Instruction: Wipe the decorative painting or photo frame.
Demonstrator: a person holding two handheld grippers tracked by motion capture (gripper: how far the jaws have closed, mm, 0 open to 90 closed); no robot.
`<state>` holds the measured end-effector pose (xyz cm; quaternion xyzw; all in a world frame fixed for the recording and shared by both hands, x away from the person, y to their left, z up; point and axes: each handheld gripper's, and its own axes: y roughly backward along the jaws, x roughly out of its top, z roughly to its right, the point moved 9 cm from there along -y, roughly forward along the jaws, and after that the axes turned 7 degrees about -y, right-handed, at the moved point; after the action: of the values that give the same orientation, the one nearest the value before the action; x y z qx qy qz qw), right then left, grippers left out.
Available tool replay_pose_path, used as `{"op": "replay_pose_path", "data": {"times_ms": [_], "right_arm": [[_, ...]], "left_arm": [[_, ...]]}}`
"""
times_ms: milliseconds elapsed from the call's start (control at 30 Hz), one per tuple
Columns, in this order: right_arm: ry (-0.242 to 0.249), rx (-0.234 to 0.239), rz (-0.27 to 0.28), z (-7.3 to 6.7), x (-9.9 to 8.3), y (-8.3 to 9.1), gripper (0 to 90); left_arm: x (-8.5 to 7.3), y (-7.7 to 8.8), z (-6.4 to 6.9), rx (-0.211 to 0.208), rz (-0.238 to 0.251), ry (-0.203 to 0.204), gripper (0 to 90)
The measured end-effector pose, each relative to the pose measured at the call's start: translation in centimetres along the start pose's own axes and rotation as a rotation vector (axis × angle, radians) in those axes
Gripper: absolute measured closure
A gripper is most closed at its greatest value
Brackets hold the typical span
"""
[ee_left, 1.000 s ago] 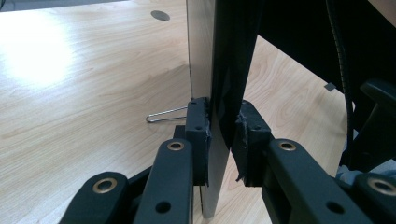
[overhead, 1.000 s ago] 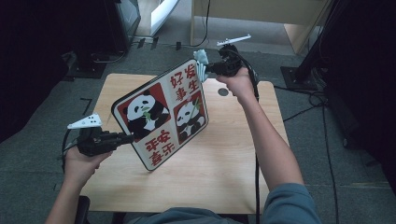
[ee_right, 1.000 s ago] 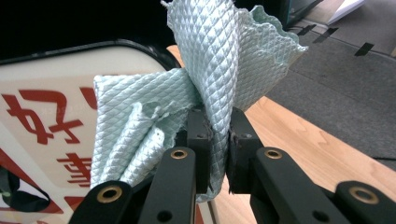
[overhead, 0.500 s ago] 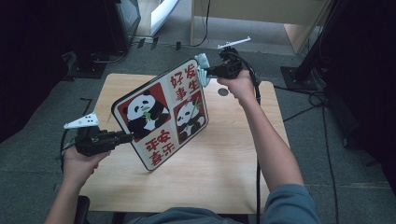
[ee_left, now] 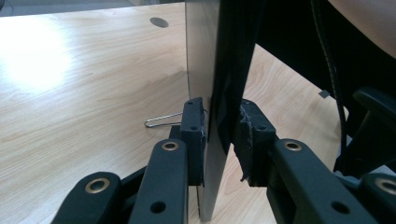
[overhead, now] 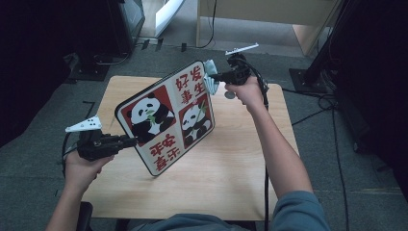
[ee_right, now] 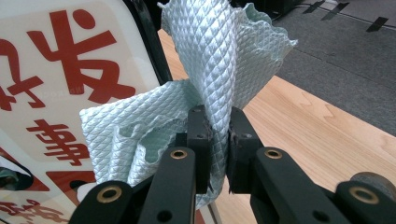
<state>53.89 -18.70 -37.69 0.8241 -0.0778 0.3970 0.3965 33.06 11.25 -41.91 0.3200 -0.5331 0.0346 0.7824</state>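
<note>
With the left tongs (overhead: 129, 141) clamped on the edge of the tilted square panda-print board (overhead: 168, 115) and the right tongs (overhead: 214, 77) pinching a pale green quilted cloth (ee_right: 210, 70) against its top corner, hard wiping could twist the board from that thin edge grip onto the wooden desk (overhead: 231, 163).

High view looks down; both gripper views sit close, sharing the panda board (overhead: 168, 118).

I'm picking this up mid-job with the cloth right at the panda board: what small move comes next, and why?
Probably draw the cloth down across the board's printed face. The right hand-held gripper is shut on the cloth at the board's top corner, and the left hand-held gripper clamps the opposite edge, holding the board tilted above the table.
</note>
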Motion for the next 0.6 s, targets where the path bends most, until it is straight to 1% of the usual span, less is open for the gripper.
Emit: {"op": "replay_pose_path", "data": {"times_ms": [133,233,333,433,500,567,600], "right_arm": [[0.003,-0.002,-0.010,0.0,-0.2,-0.1,82.7],[-0.003,-0.004,-0.020,0.1,-0.5,-0.4,82.7],[0.010,0.000,0.002,0.2,-0.7,-0.4,82.7],[0.005,0.008,-0.003,0.4,-1.2,-0.6,82.7],[-0.008,0.013,-0.016,0.5,-1.5,-0.8,82.7],[-0.005,0.017,-0.016,0.6,-1.6,-0.8,82.7],[-0.010,0.021,-0.017,0.6,-1.7,-0.8,82.7]], "left_arm": [[0.0,0.0,0.0,0.001,0.001,-0.001,74.9],[0.0,0.0,0.0,0.002,-0.001,-0.002,74.8],[0.0,0.0,0.0,0.004,-0.001,-0.003,74.8],[0.0,-0.1,0.0,0.002,-0.002,-0.008,76.0],[0.0,-0.1,0.1,0.009,-0.006,-0.024,78.3],[0.0,-0.1,0.1,0.009,-0.008,-0.025,78.4],[0.0,-0.1,0.1,0.009,-0.008,-0.025,78.4]]}}
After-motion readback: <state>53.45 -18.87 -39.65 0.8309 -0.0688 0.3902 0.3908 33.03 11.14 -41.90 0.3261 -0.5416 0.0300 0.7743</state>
